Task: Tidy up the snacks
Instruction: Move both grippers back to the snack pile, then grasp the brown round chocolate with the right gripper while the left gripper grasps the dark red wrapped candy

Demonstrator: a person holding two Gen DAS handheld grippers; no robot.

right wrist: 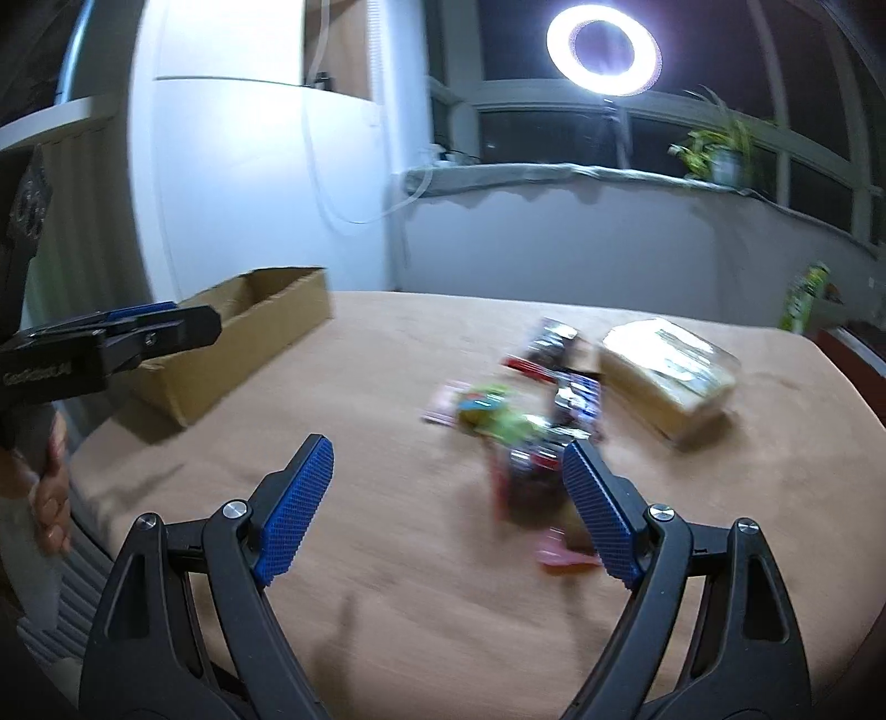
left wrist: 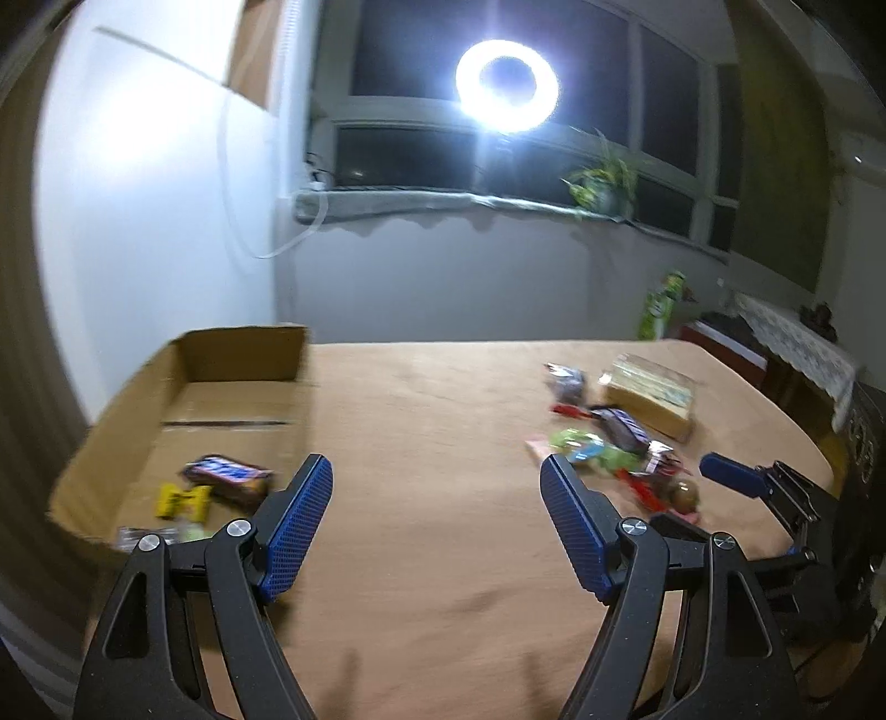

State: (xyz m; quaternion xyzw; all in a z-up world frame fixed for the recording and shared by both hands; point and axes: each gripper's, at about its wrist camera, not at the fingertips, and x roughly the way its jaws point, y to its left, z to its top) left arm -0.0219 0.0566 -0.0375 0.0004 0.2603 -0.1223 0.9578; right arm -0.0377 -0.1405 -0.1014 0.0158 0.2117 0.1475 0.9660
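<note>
We held the left gripper (left wrist: 437,520) wide open over the bare brown table (left wrist: 432,554), with nothing between its 2 blue pads. Just ahead and to its left lay the open cardboard box (left wrist: 188,387), holding a dark candy bar (left wrist: 227,476) and a yellow wrapper (left wrist: 183,501). The right gripper (right wrist: 448,509) also stood wide open and gripped nothing; the pile of small snacks (right wrist: 526,410) lay just ahead, against its right finger. Beyond the pile sat a clear-wrapped pack of biscuits (right wrist: 670,376). Farthest off, a ring light (right wrist: 603,50) shone before the dark window.
</note>
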